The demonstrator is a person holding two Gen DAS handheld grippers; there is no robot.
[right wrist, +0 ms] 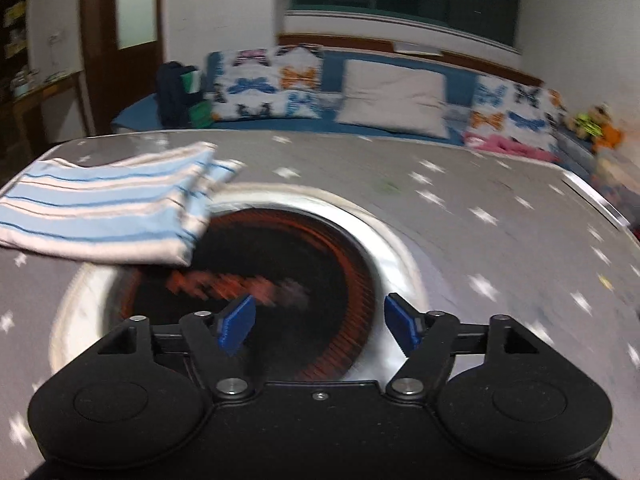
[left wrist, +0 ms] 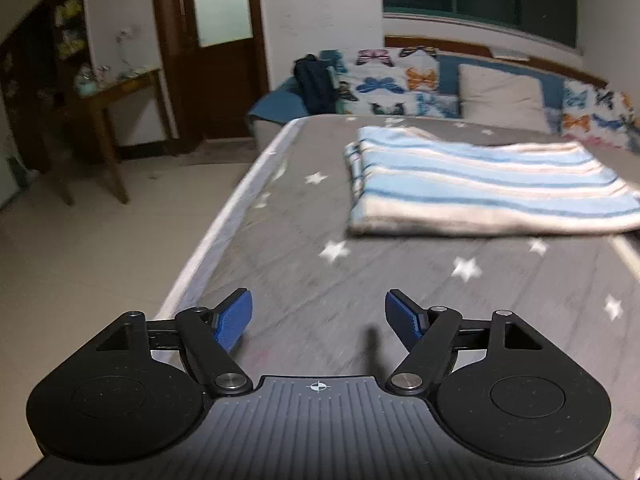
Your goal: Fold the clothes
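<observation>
One folded garment (left wrist: 484, 184) (long axis crosswise)

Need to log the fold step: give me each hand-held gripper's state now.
Left hand-held gripper: open, nothing between its jaws.
Right hand-held gripper: open, holding nothing; the striped cloth lies folded on the table, apart from it.

item: striped cloth (left wrist: 488, 184)
look: light blue, white, thin dark stripes
state: folded flat, layered edges
place: far on grey star-print cover, right corner overlapping round dark burner
</observation>
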